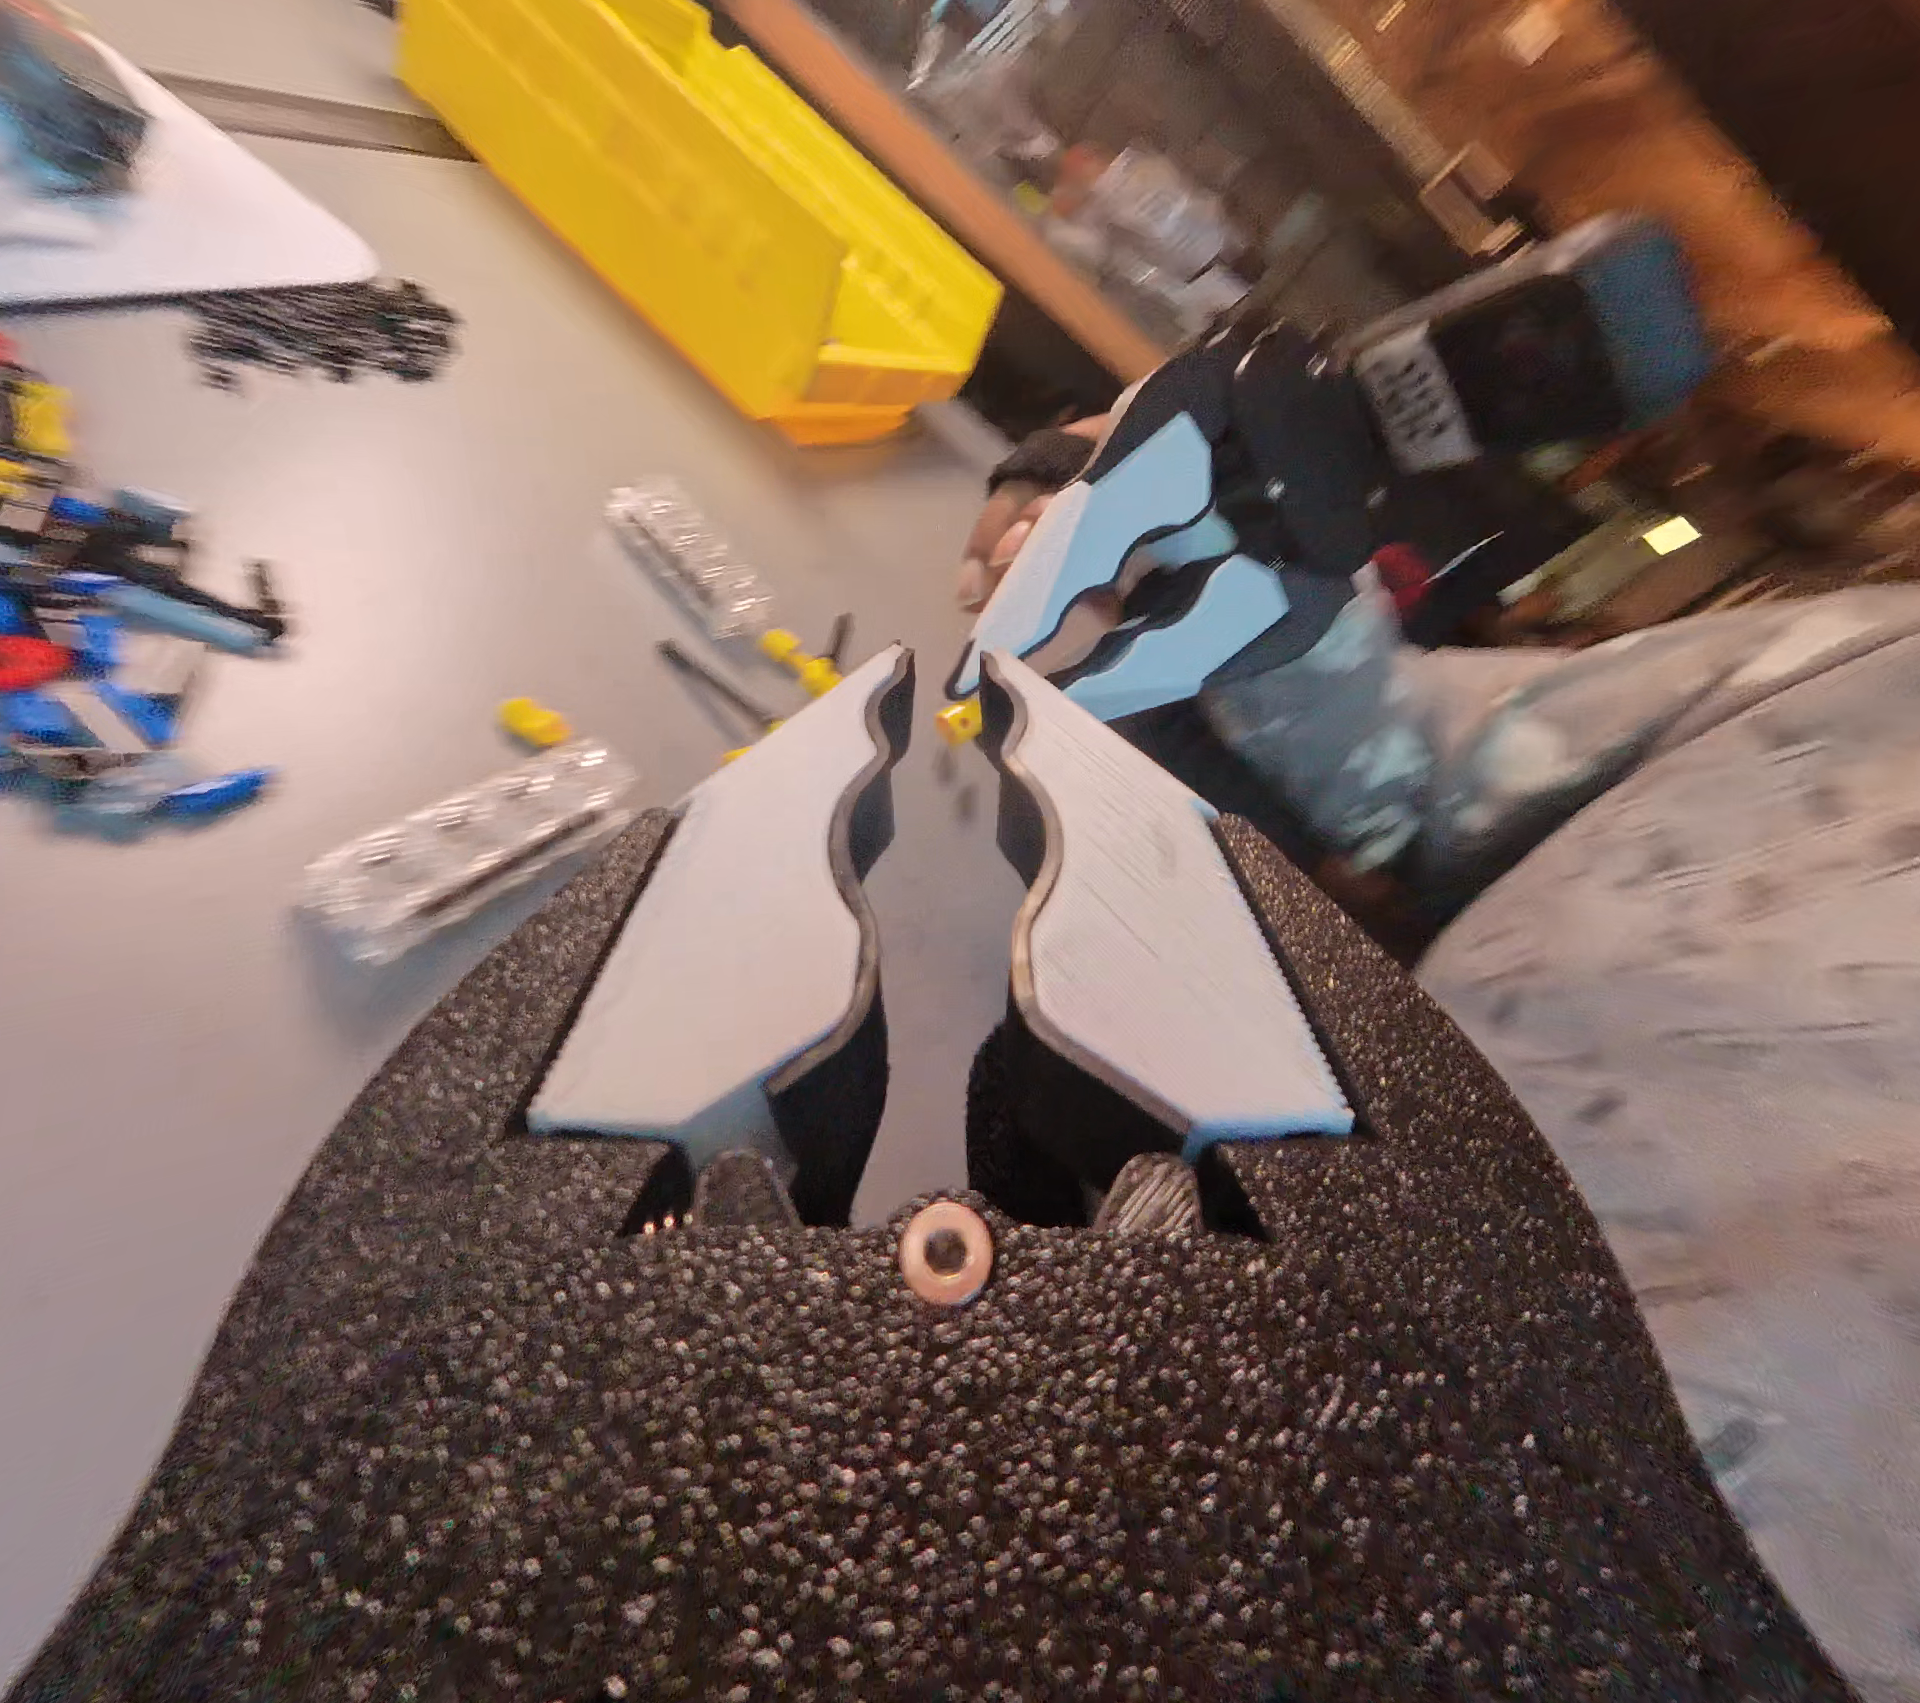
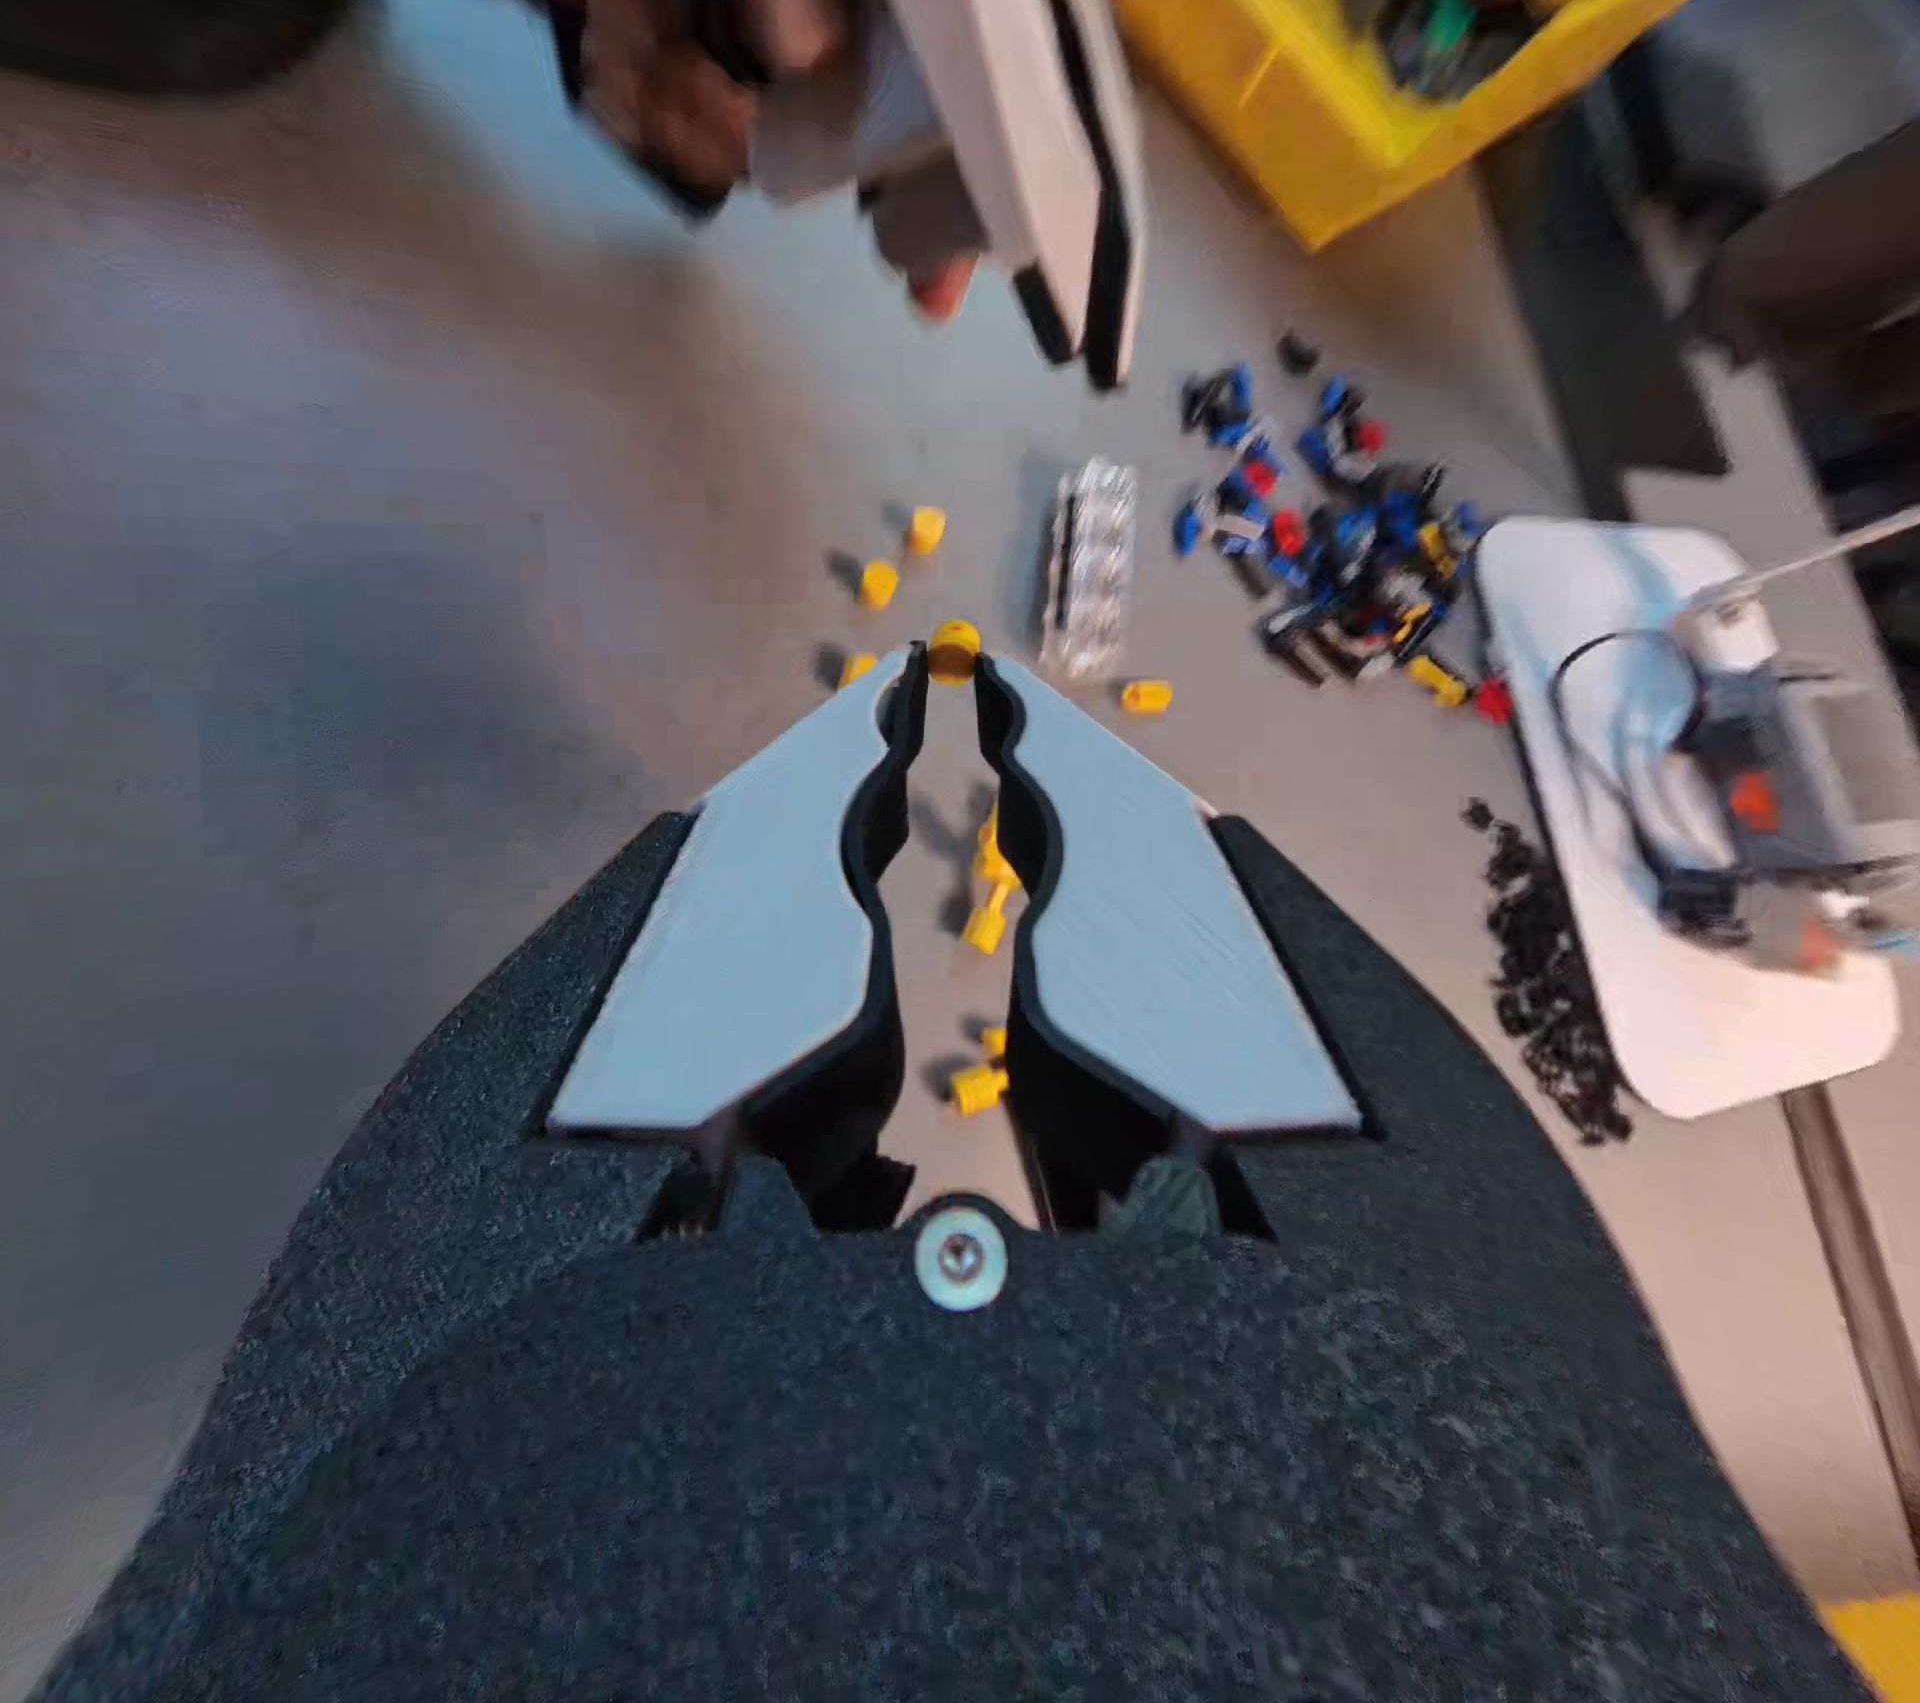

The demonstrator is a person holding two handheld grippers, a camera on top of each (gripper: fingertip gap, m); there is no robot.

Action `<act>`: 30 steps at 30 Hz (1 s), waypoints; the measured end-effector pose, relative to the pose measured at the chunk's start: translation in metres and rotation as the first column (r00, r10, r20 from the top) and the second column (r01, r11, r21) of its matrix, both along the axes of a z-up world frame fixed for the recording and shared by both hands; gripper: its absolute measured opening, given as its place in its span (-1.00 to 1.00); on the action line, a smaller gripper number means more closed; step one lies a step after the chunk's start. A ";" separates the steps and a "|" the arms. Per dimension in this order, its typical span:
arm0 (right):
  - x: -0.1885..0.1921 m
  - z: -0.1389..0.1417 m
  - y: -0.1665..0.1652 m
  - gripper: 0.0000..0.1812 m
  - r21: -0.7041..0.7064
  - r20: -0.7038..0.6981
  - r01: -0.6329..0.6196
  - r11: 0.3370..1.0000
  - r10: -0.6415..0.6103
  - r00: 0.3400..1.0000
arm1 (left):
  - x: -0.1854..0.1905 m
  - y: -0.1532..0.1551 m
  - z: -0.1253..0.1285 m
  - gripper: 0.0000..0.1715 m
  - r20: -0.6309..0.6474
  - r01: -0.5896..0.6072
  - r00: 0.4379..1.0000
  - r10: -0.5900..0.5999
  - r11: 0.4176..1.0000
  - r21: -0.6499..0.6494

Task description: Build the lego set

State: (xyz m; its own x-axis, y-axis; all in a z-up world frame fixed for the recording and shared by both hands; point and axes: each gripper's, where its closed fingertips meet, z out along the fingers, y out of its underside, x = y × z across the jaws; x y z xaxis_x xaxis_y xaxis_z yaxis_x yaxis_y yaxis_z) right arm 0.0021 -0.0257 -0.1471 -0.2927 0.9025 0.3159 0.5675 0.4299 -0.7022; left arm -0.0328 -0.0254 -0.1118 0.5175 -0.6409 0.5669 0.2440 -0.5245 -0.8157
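Note:
In the right wrist view my right gripper (image 2: 951, 666) is shut on a small yellow cylindrical piece (image 2: 953, 647), pinched at the fingertips above the grey table (image 2: 520, 614). More small yellow pieces (image 2: 878, 583) lie scattered below it. In the left wrist view my left gripper (image 1: 948, 671) has a narrow gap between its tips and holds nothing. The right gripper (image 1: 1122, 614) shows just beyond it, with the yellow piece (image 1: 956, 720) at its tips. The left gripper (image 2: 1081, 344) also shows at the top of the right wrist view, held by a hand (image 2: 675, 74).
A yellow bin (image 1: 675, 178) (image 2: 1299, 126) of mixed parts stands at the table's far side. Clear plastic bags (image 1: 468, 843) (image 2: 1091, 573), a heap of blue, red and black bricks (image 1: 94, 666) (image 2: 1340, 541), a pile of tiny black pieces (image 2: 1548, 978) and a white board with a device (image 2: 1662, 822) lie nearby. My right fingertips sit around 5 centimeters from my left ones.

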 end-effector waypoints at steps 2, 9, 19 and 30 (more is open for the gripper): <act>0.005 -0.027 0.008 -0.91 0.021 0.170 -0.002 1.000 -0.002 0.986 | -0.020 0.000 -0.027 -0.85 -0.321 -0.018 0.946 0.032 0.999 0.048; 0.009 -0.063 -0.001 -0.90 -0.079 0.473 -0.048 0.996 0.079 0.877 | -0.038 -0.008 -0.078 -0.79 -0.551 0.040 0.833 -0.038 0.999 -0.009; -0.003 -0.065 0.001 -0.88 -0.138 0.430 -0.022 0.990 0.080 0.899 | 0.015 -0.022 -0.083 -0.79 -0.674 0.226 0.732 -0.101 0.969 0.101; 0.017 -0.035 -0.004 -0.85 -0.258 0.122 -0.044 0.965 0.078 0.989 | 0.026 -0.011 -0.103 -0.80 -0.814 0.297 0.577 -0.068 0.946 0.132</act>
State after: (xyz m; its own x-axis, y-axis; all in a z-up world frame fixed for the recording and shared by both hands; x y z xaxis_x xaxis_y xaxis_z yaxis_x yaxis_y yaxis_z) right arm 0.0187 -0.0294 -0.1823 -0.3728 0.9273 0.0338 0.6397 0.2833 -0.7145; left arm -0.0070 -0.0362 -0.2144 0.5394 -0.8214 -0.1851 -0.6359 -0.2533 -0.7290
